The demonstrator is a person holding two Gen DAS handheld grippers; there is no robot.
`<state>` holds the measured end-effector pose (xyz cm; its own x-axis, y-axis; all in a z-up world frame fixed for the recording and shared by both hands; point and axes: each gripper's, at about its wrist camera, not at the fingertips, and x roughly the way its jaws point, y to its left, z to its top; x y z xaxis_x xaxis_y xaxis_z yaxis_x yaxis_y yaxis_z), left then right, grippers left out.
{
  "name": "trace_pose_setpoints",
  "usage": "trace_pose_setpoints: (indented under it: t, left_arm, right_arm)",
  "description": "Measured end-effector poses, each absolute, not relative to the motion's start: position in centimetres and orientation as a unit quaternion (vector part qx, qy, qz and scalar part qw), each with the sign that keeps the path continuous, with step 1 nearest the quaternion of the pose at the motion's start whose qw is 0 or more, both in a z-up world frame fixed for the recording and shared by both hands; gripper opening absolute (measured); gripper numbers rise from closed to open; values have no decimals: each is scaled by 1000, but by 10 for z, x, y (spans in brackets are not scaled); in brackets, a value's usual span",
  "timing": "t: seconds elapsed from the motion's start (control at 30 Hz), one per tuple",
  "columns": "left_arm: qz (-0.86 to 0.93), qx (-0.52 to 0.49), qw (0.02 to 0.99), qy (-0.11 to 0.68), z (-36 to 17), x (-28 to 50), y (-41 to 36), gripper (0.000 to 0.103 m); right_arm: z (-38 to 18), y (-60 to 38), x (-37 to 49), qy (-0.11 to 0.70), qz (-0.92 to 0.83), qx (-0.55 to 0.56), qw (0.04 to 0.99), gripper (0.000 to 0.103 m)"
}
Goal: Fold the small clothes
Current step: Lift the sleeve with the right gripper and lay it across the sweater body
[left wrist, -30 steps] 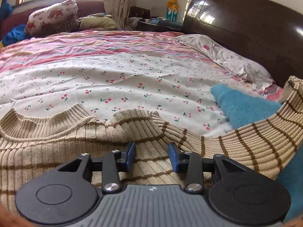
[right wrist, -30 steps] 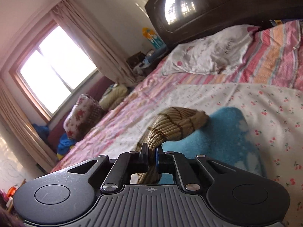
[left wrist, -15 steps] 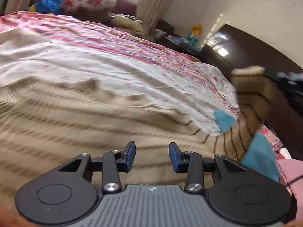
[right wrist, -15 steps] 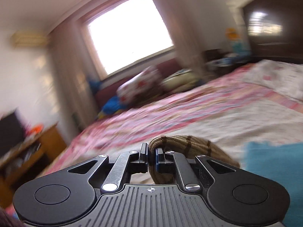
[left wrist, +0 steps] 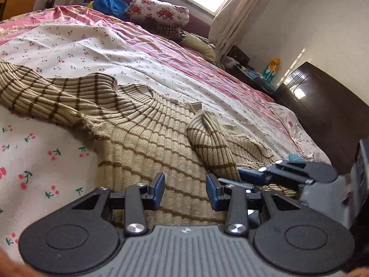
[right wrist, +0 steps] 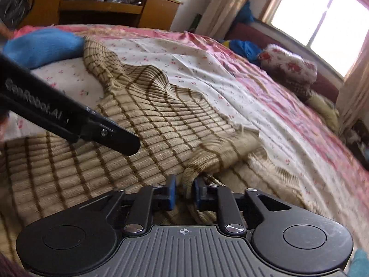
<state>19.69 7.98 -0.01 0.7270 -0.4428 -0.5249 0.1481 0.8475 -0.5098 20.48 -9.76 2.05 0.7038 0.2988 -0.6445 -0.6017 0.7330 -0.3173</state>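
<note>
A beige ribbed sweater with brown stripes (left wrist: pixel 147 133) lies spread on the cherry-print sheet. One sleeve (left wrist: pixel 207 138) is folded across its body. My left gripper (left wrist: pixel 185 190) is open and empty just above the sweater's body. My right gripper (right wrist: pixel 183 192) has its jaws slightly apart around the end of the folded sleeve (right wrist: pixel 196 166), which rests on the sweater (right wrist: pixel 147 115). The right gripper also shows in the left wrist view (left wrist: pixel 251 176), close on the right. The left gripper's finger (right wrist: pixel 108 136) crosses the right wrist view.
The bed (left wrist: pixel 161 64) carries a blue garment (right wrist: pixel 41 46) beyond the sweater's other sleeve. A floral pillow (left wrist: pixel 159 13) lies under the window. A dark headboard (left wrist: pixel 322 106) stands at the right, a wooden shelf unit (right wrist: pixel 96 7) beyond the bed.
My right gripper has carried the sleeve across and down onto the sweater's body, and its jaws have parted slightly. My left gripper has turned left, staying open.
</note>
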Motion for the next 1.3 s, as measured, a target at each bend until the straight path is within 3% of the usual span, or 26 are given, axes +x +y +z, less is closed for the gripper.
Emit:
trace_pose_setpoints:
  t: [0.07,0.13,0.4,0.5,0.67,0.87,1.03,1.2,1.3]
  left_arm:
    - [-167,-217,905,327,0,196,82,43]
    - [-170,-212,908,319,3,193,86,43]
    - [-170,-218,911,305,7,187,95,43]
    - [-174,-214,913,301,7,186,95,43]
    - [-181,-218,911,300,7,186,97,43]
    - [-175,-238,910,292,8,186,107,43]
    - [-168,-256,909,283,10,186,117,43]
    - [-151,-259,914,273,13,184,125,43]
    - [-135,-267,916,267,13,184,134,43]
  right_arm:
    - [36,-107,211,304,258,-223,889,34]
    - [51,-115,220,321,266,-168,893,38]
    - [48,-97,281,386,187,-91,899,39]
    - [40,-108,292,401,152,-47,902,37]
    - [47,-125,294,408,152,13,900,11]
    - [93,-151,295,325,107,75,937,9]
    - [113,-126,284,261,114,13,958,9]
    - [53,-47,278,286,188,-171,924,15]
    - [26,-33,271,332,222,-184,898,18]
